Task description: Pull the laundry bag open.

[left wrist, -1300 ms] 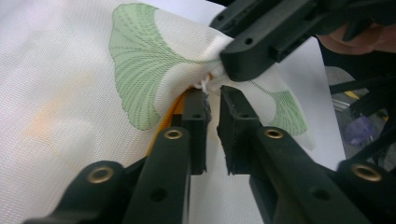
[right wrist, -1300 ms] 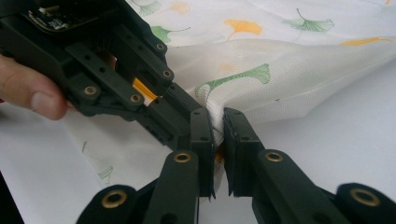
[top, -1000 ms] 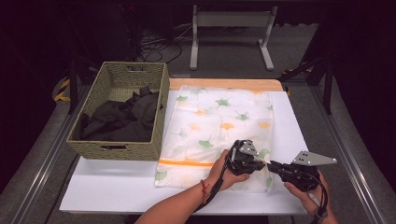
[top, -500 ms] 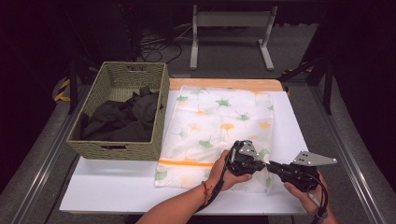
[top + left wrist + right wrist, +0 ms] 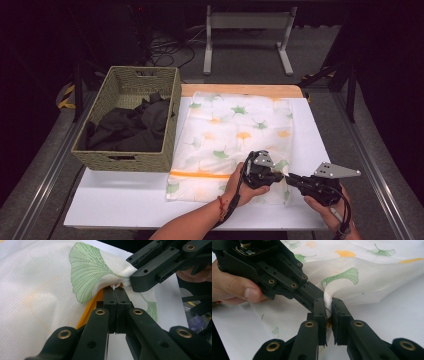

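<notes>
We see the mesh laundry bag (image 5: 235, 135) lying flat on the white counter (image 5: 125, 200), just right of the wicker basket (image 5: 131, 120). At the bag's near right corner, the left gripper (image 5: 116, 293) has its fingers clenched on the white zipper pull (image 5: 114, 286). The right gripper (image 5: 329, 305) grasps a fold of the bag's fabric right beside it.
</notes>
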The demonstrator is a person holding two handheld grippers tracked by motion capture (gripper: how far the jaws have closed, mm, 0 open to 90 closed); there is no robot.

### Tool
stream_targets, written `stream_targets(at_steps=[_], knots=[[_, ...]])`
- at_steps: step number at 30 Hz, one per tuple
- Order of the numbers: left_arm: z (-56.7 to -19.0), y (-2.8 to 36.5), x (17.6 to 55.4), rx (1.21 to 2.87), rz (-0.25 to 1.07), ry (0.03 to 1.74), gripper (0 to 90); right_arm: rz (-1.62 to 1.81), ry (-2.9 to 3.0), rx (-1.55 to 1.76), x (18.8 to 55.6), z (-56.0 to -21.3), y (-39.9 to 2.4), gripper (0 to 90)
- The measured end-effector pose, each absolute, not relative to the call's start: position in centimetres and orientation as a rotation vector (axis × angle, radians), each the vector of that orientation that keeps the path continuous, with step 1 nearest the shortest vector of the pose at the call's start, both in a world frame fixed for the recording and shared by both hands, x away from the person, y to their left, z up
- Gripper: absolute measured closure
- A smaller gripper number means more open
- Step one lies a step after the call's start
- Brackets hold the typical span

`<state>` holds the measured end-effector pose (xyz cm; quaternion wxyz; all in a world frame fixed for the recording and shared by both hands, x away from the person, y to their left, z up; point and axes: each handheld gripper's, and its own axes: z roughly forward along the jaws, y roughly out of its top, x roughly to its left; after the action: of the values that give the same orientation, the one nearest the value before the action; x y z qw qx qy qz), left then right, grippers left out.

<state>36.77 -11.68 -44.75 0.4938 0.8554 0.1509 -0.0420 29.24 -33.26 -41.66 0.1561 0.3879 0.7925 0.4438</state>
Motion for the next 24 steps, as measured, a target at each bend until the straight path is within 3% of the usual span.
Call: stream_targets(at_steps=[24], knots=[[-44.87, -10.79, 37.11, 2.176, -0.098, 0.397, 90.0, 1.183, 2.231, 1.040, 28.75, -41.43, -32.83, 84.7]])
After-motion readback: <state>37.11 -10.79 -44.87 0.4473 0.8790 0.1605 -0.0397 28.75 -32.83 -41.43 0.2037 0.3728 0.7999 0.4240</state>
